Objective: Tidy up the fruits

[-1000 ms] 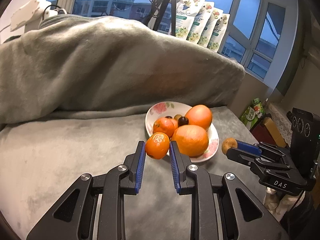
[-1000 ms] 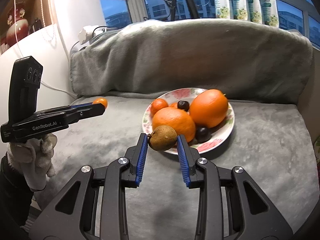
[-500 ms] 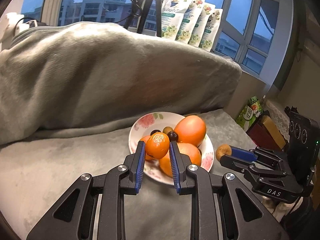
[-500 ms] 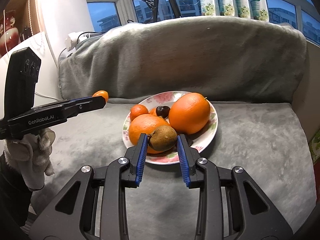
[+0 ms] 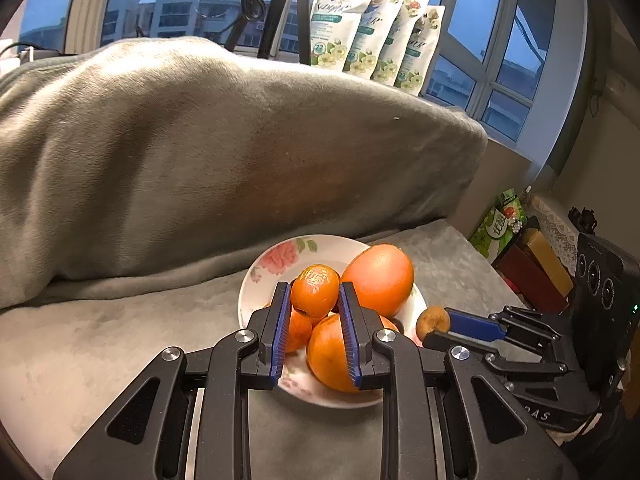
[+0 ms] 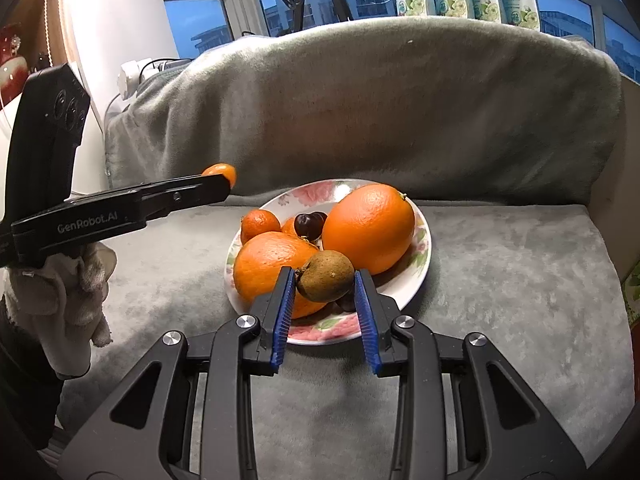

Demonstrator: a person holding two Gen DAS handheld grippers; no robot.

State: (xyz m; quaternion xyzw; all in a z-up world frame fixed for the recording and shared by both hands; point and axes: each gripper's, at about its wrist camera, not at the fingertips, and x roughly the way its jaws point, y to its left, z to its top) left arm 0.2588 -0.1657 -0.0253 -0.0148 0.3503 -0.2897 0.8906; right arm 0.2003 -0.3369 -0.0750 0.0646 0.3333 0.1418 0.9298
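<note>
Left wrist: small orange (image 5: 315,290) between claw pads.

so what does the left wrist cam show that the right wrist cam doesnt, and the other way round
Only the left wrist view shows the green package and red boxes beside the couch.
Only the right wrist view shows the gloved hand, the white plug and the dark cherries.
Both show the floral plate, the big orange, the left gripper holding a small mandarin, the right gripper holding a brown fruit.
</note>
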